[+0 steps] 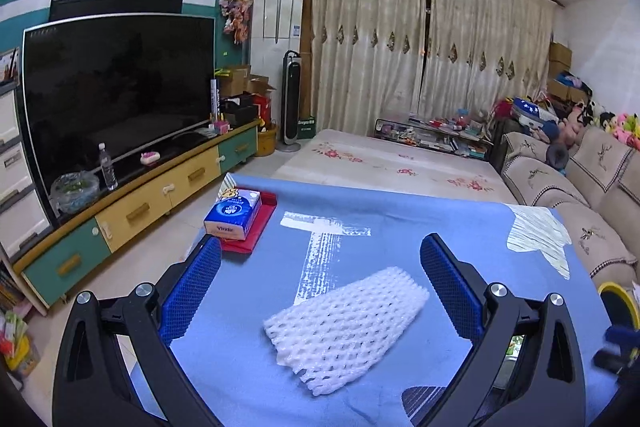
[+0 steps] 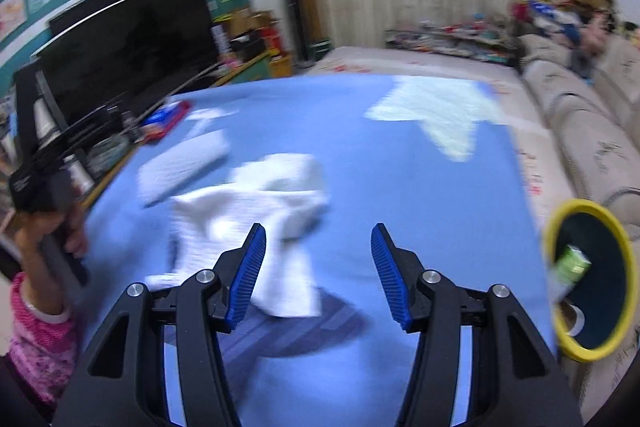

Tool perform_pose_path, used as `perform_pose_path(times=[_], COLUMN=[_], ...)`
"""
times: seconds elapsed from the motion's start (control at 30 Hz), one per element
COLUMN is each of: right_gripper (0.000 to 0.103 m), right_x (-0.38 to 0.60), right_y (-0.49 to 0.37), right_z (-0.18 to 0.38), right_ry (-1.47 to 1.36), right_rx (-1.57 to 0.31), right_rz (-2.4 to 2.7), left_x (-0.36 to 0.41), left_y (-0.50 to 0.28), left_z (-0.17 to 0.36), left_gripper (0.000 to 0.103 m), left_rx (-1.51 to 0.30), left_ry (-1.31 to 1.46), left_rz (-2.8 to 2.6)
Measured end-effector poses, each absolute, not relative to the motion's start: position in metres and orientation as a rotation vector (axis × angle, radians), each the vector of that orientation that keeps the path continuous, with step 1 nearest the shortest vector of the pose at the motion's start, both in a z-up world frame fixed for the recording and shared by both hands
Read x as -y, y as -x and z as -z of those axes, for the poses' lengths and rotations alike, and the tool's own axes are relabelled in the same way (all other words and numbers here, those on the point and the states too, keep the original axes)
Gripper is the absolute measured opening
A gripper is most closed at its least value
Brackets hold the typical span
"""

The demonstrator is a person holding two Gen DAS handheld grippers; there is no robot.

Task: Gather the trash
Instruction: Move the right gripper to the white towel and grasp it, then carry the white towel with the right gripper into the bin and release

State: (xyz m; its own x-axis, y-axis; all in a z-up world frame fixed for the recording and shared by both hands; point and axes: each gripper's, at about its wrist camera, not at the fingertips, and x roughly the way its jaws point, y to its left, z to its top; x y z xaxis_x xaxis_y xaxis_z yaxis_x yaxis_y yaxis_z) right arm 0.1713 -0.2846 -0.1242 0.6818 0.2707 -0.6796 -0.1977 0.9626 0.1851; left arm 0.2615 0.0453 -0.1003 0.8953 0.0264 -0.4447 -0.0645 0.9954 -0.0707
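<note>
A white foam fruit net (image 1: 344,327) lies flat on the blue tablecloth (image 1: 400,227). My left gripper (image 1: 322,243) is open, and the net sits below and between its blue pads (image 1: 192,291) without touching them. The right wrist view is blurred. In it my right gripper (image 2: 319,229) is open with nothing between its pads (image 2: 390,275). A crumpled white piece of paper or tissue (image 2: 276,203) lies just ahead of its left finger and partly under it. The foam net (image 2: 184,167) shows further left, near the hand (image 2: 48,231) that holds the left gripper.
A yellow-rimmed dark bin (image 2: 588,279) stands off the table's right edge with a green carton (image 2: 572,263) in it. A blue tissue box (image 1: 234,213) rests on a red tray (image 1: 260,227) at the far left corner. Around the table are a TV cabinet (image 1: 140,211) and a sofa (image 1: 592,195).
</note>
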Motion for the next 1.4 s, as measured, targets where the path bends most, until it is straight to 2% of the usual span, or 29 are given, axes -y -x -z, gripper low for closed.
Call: perform_pose_path(times=[0.37,0.4,0.47,0.5,0.53,1.0,1.17,1.4], right_gripper=[0.050,0.035,0.016,0.008,0.006,0.004,0.004,0.004], right_x=[0.246,0.246,0.244,0.245,0.247,0.318,0.366,0.467], right_y=[-0.196,-0.196,-0.196,-0.195,-0.193,-0.153,-0.141,-0.129], right_z=[0.145,0.146,0.145,0.143,0.137,0.010,0.006,0.040], right_ry=[-0.078,-0.074,-0.071,-0.074,-0.077,-0.092,-0.106,-0.204], right_rx=[-0.861,-0.862,-0.856,-0.845,-0.824,-0.504,-0.487,-0.546], right_rz=[-0.345,-0.347,-0.350,-0.351,-0.348,-0.231,-0.101,0.149], left_x=[-0.019,-0.018,-0.018,-0.019,-0.019,-0.009,0.001,0.034], left_y=[-0.255,-0.255,-0.255,-0.253,-0.254,-0.254,-0.254,-0.256], left_z=[0.098,0.098,0.099,0.098,0.099,0.101,0.104,0.120], left_gripper=[0.098,0.098,0.098,0.098,0.098,0.098,0.098,0.098], left_rx=[-0.460,-0.460,-0.462,-0.464,-0.466,-0.476,-0.498,-0.565], left_ry=[0.091,0.091,0.094,0.095,0.097,0.092,0.082,0.032], left_rz=[-0.028,-0.027,-0.028,-0.027,-0.026,-0.012,0.037,0.163])
